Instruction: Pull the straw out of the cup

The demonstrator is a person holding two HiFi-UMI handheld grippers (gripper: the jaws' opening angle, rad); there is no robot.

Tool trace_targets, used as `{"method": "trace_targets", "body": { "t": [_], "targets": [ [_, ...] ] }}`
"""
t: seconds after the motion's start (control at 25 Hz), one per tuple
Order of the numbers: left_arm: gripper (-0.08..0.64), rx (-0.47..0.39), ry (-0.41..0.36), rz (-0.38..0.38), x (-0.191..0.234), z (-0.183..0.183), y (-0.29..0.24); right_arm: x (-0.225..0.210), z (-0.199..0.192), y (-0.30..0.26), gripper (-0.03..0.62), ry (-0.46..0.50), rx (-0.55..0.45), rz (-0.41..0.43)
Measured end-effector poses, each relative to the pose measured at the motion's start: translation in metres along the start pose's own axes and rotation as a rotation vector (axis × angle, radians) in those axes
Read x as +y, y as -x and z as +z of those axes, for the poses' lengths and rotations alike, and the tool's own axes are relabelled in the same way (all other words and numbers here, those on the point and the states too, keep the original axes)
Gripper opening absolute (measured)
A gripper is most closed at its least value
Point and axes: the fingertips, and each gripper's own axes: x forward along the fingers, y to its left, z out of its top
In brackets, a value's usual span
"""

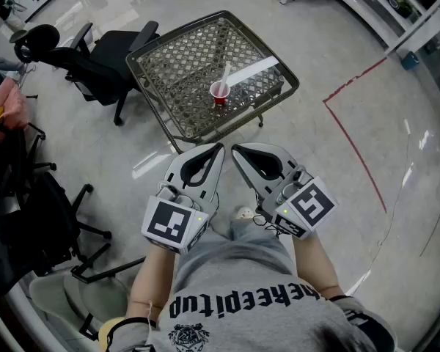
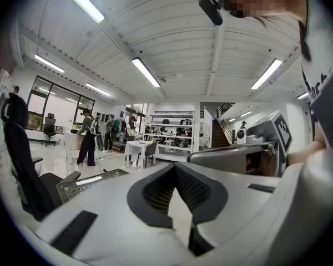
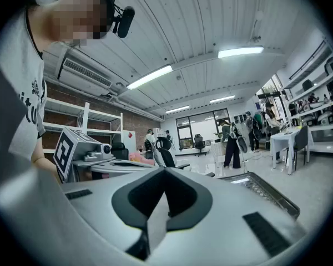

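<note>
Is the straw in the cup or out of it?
In: the white straw stands tilted inside the upright red cup on the mesh table, top above the rim.

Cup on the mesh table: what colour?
Red cup, with a whitish straw standing in it. It shows best in the head view.

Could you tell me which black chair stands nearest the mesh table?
The black chair at the head view's upper left, beside the mesh table's left edge; the other chair stands lower left, near the person.

Cup (image 1: 219, 92) on tbl (image 1: 177, 70) (straw (image 1: 224, 75) in it).
</note>
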Motion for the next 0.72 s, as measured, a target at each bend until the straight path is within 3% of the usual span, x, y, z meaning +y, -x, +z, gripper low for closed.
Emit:
{"method": "trace_targets", "body": {
  "t": [0.72],
  "targets": [
    [0.02,-0.014,-0.017,0.018,-0.012,0.004,0.001,-0.003,0.001,0.015,0.009,-0.029,-0.009,-0.005]
  ]
}}
